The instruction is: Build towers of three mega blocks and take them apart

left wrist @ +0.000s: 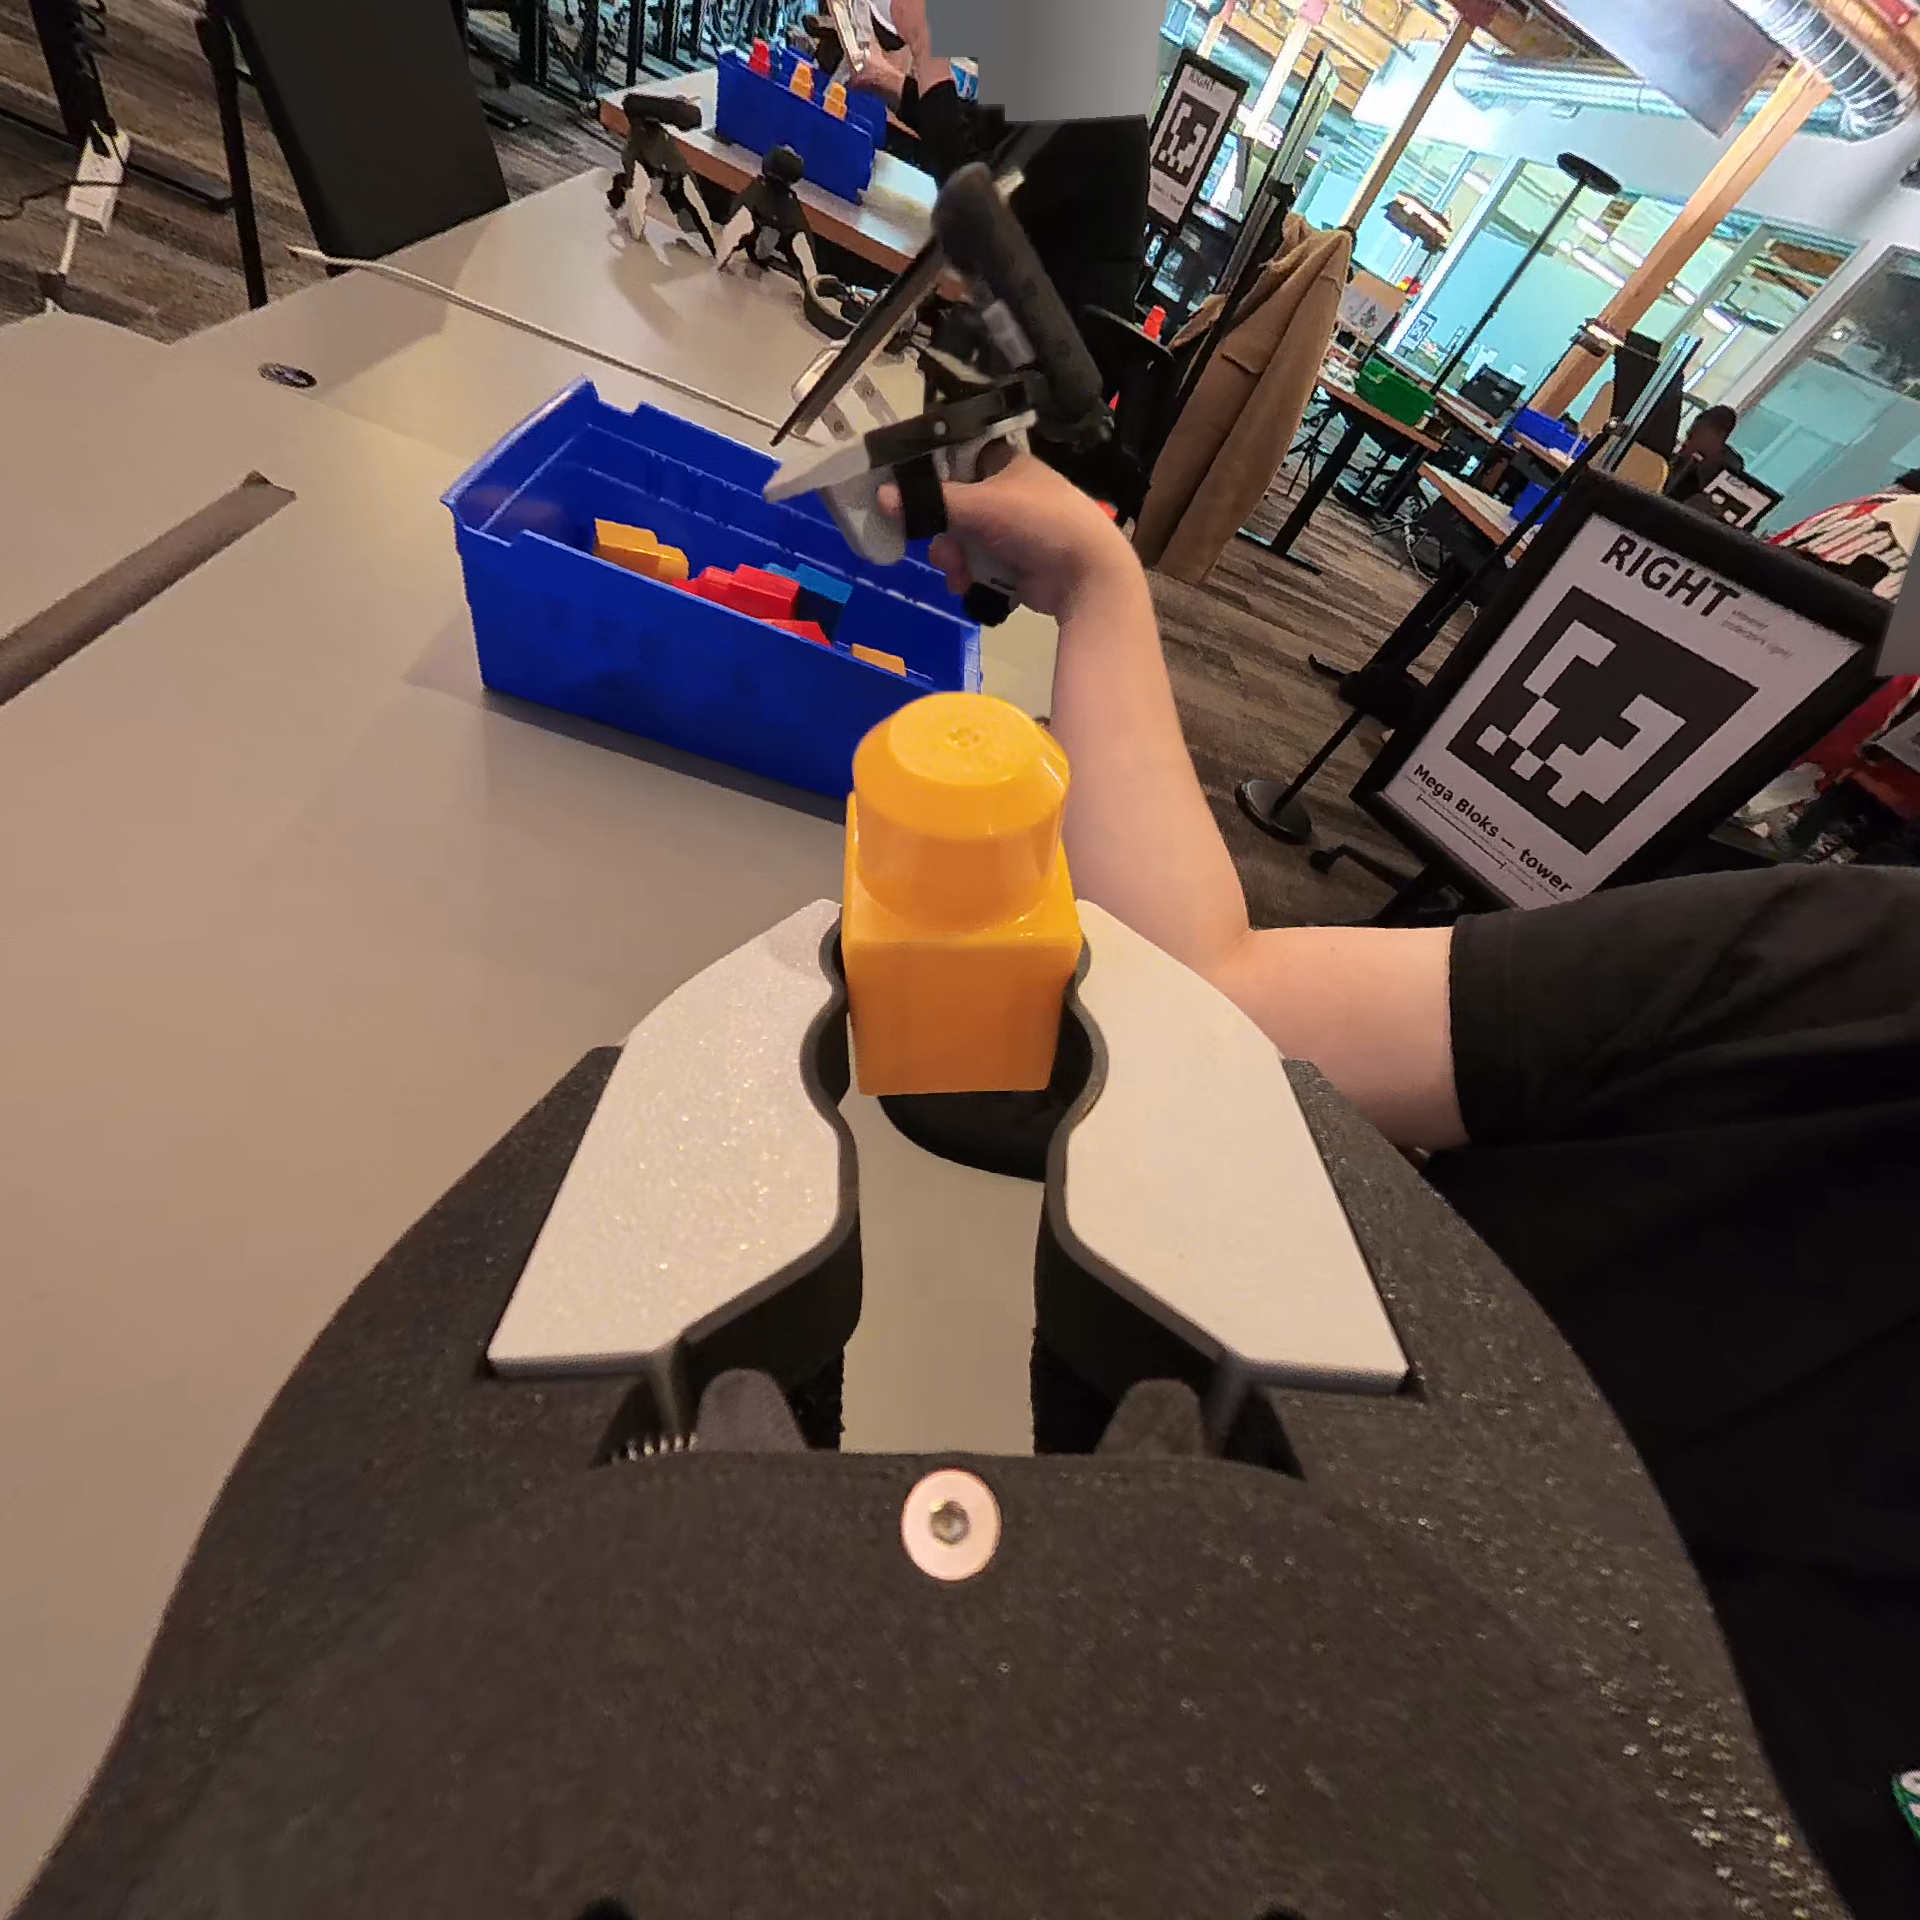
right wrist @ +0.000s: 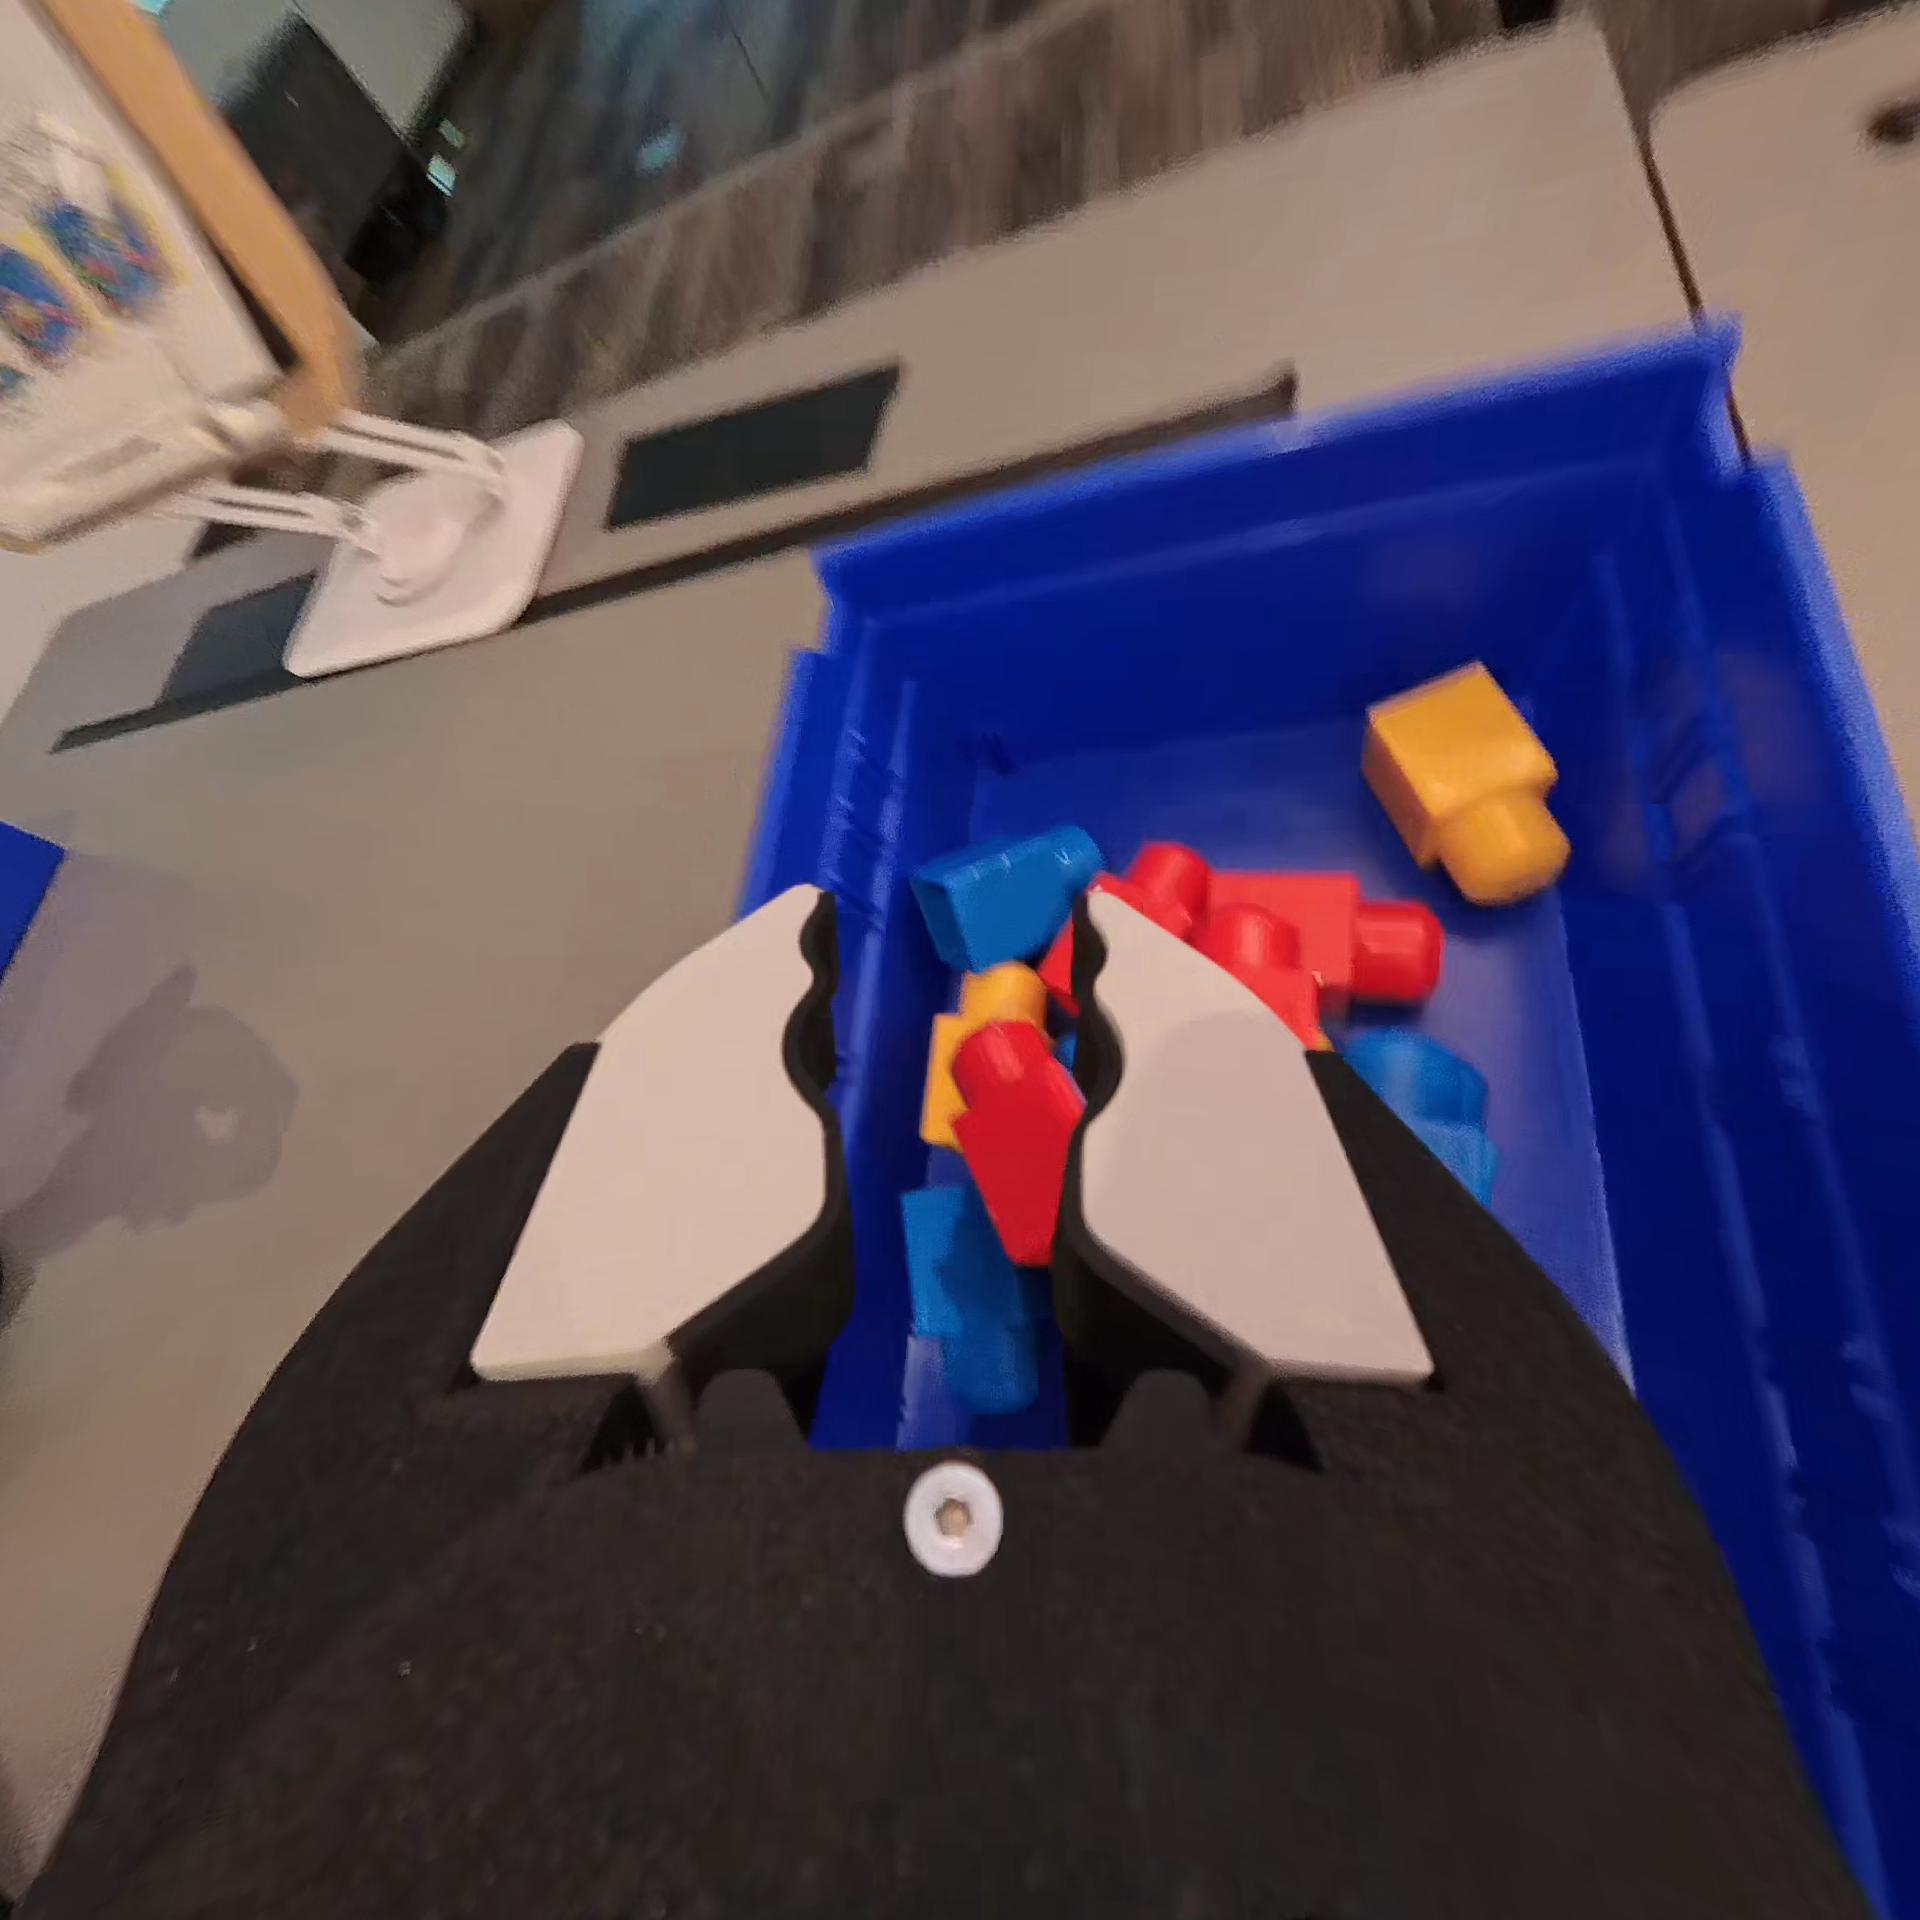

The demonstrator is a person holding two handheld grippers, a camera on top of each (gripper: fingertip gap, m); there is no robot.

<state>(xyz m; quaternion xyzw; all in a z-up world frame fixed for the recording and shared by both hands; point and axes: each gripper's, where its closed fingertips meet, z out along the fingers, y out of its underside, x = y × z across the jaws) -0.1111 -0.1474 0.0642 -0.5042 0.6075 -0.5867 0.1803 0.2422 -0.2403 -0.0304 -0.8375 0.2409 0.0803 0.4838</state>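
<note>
Left wrist view, centre frame: we see the left gripper closed on an orange block, its pale fingers pressing the block's square body from both sides, stud pointing up and away. Grey tabletop lies beneath.

Above centre, the blue bin sits on the tabletop, with orange, red and blue blocks loose inside. The right gripper hangs over the bin's right end, held by a hand.

Right wrist view, somewhat blurred: we note the right gripper with fingers parted and nothing between them, poised above the bin. Below the gap lie a red block and a blue block; a lone orange block rests at right of the frame, apart from the pile.
</note>
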